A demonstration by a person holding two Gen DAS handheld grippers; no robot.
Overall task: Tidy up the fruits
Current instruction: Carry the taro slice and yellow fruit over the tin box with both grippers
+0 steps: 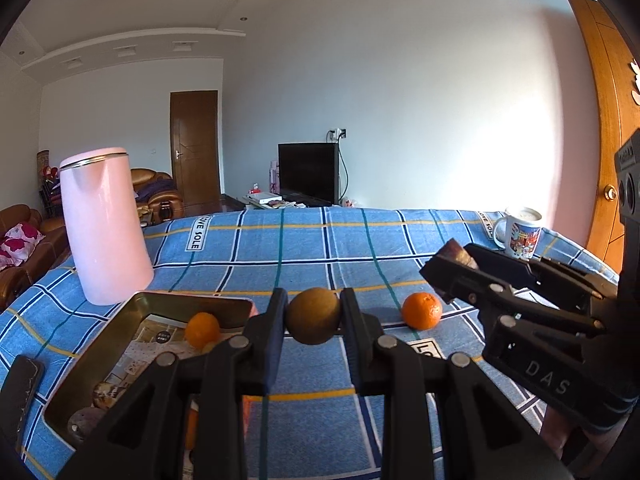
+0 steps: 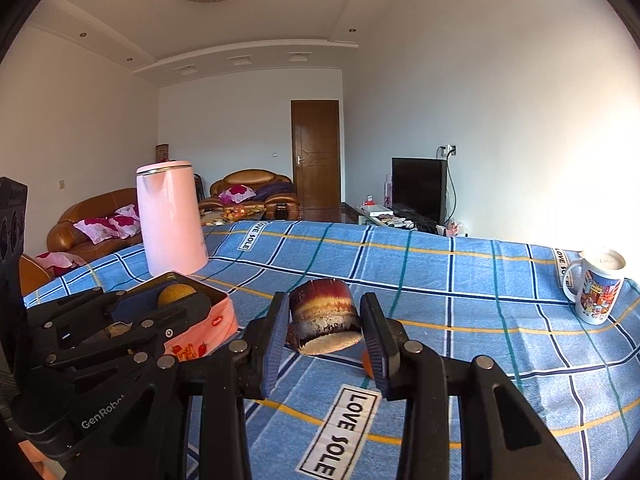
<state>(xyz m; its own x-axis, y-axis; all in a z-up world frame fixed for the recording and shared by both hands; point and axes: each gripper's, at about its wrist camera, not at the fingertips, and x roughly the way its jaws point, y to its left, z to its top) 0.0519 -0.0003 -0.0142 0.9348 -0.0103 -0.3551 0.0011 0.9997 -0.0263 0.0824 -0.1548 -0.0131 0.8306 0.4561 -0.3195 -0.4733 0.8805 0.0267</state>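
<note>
My left gripper (image 1: 313, 316) is shut on a round brownish-green fruit (image 1: 313, 315), held above the blue checked tablecloth just right of a metal tin tray (image 1: 92, 364). An orange (image 1: 202, 329) lies in the tray. A second orange (image 1: 422, 310) sits on the cloth to the right. My right gripper (image 2: 325, 320) is shut on a small dark red-brown glazed cup (image 2: 325, 314), held tilted above the cloth. In the right wrist view the left gripper (image 2: 160, 304) and its fruit (image 2: 176, 294) show at the left by the tray (image 2: 208, 328).
A tall pink kettle (image 1: 105, 226) stands behind the tray. A printed mug (image 1: 520, 236) stands at the far right edge of the table. A dark phone-like object (image 1: 18, 392) lies left of the tray. Small brown items (image 1: 108, 394) lie in the tray's near end.
</note>
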